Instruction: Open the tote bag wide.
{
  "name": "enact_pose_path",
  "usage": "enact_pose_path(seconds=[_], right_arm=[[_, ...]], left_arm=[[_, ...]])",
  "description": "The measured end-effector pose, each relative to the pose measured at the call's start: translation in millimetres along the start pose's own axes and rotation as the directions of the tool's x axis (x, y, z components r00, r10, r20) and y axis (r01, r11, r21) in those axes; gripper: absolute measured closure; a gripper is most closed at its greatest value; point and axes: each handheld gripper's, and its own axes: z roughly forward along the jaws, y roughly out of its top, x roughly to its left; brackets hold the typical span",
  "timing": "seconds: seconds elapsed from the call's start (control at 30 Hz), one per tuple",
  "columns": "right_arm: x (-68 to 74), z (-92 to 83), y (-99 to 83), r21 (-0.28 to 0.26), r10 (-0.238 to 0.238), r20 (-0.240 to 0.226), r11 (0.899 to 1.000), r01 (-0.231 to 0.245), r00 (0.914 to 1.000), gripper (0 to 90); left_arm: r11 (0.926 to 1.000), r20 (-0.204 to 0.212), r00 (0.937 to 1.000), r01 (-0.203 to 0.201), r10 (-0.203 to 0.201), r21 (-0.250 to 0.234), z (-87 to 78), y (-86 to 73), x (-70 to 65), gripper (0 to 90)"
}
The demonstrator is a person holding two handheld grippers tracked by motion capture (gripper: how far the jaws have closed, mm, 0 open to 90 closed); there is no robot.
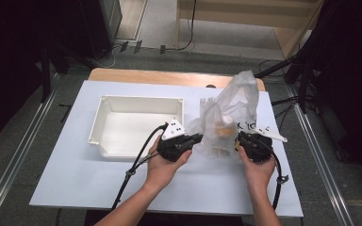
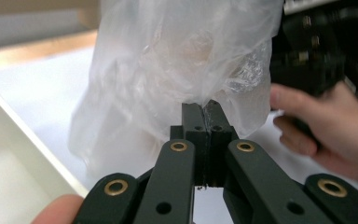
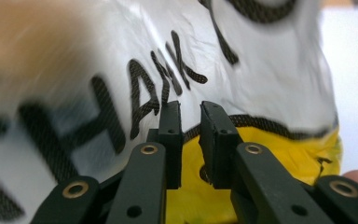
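On the white worktop (image 1: 75, 179), right of an empty white rectangular plastic tray (image 1: 104, 123), stands a crumpled, thin translucent white plastic bag (image 1: 231, 113) with black lettering and a yellow patch low on one side. Something orange shows through its film. Both hands flank the bag at its base. From the bag's left, the left tongs (image 2: 203, 122) are pinched fully together with a fold of the bag's thin film caught between the pads. Against the printed right face of the bag sit the right tongs (image 3: 190, 122), their jaws narrow with a slim gap between them; the pads lie close to the film, near the lettering and the yellow area, without clamping it.
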Motion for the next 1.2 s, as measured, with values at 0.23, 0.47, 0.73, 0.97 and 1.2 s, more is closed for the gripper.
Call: enact_pose_path(seconds=[0.23, 0.47, 0.73, 0.97, 1.2], right_arm=[[-10.2, 5.4, -2.7, 0.008, 0.066, -0.005, 0.998, -0.066, 0.9978, 74.4], [-5.9, -30.7, 7.1, -0.176, 0.021, -0.034, 0.984, -0.027, 0.9992, 54.2], [4.1, -69.0, 32.7, -0.342, -0.058, -0.019, 0.938, 0.048, 0.9982, 37.7], [7.0, -78.8, 67.9, -0.410, -0.043, -0.022, 0.911, 0.030, 0.9988, 31.4], [-1.5, -42.5, 81.1, -0.299, -0.075, -0.083, 0.953, 0.047, 0.9937, 90.0]], left_arm=[[0.9994, -0.009, 0.9999, -0.010, 0.010, 0.034, 10.4, -21.0, -6.4, 90.0], [0.9989, -0.024, 0.9997, -0.007, 0.008, 0.046, 19.8, -30.2, -9.1, 90.0], [0.9987, -0.044, 0.9990, 0.003, -0.001, 0.050, 23.1, -32.0, -7.6, 90.0], [0.9985, -0.037, 0.9993, 0.006, -0.004, 0.055, 24.4, -39.8, -9.0, 90.0], [0.9966, -0.049, 0.9988, -0.001, 0.005, 0.083, 22.1, -52.5, -8.3, 90.0]])
